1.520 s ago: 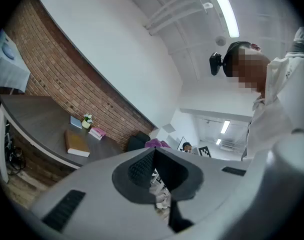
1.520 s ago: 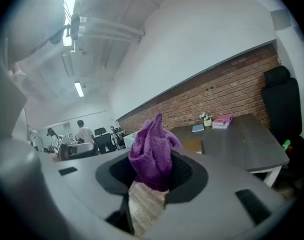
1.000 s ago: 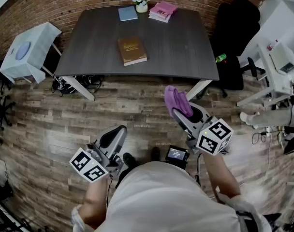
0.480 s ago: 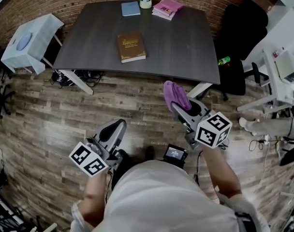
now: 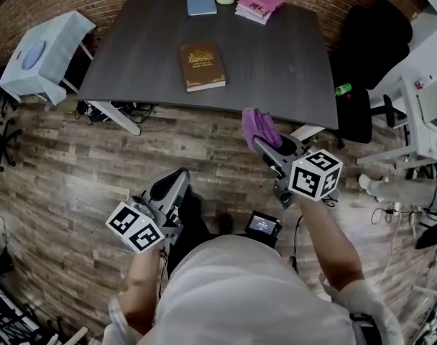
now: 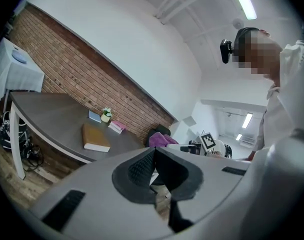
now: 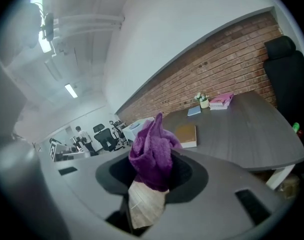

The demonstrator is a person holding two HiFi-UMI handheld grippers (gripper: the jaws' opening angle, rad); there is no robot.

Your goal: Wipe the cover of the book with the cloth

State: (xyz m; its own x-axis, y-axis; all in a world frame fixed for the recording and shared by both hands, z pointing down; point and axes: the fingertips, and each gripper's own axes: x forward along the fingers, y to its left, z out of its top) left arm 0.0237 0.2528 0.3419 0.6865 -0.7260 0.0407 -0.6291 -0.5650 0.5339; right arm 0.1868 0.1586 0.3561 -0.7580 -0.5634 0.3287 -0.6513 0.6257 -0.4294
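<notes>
The left gripper (image 5: 174, 185), jaws pressed together on nothing, hangs over the floor (image 5: 75, 164) well short of the table (image 5: 290, 70). The brown book (image 5: 203, 66) lies mid-table toward the near edge, unpinned, so a wipe could well shove it along. The right gripper (image 5: 264, 141) pinches the bunched purple cloth (image 5: 257, 125) just off that edge; a loose tail might snag.

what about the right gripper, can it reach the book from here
Probably not yet. The right gripper, shut on the cloth, hangs short of the table, and the book lies well in from the near edge. Nothing blocks the way, though.
</notes>
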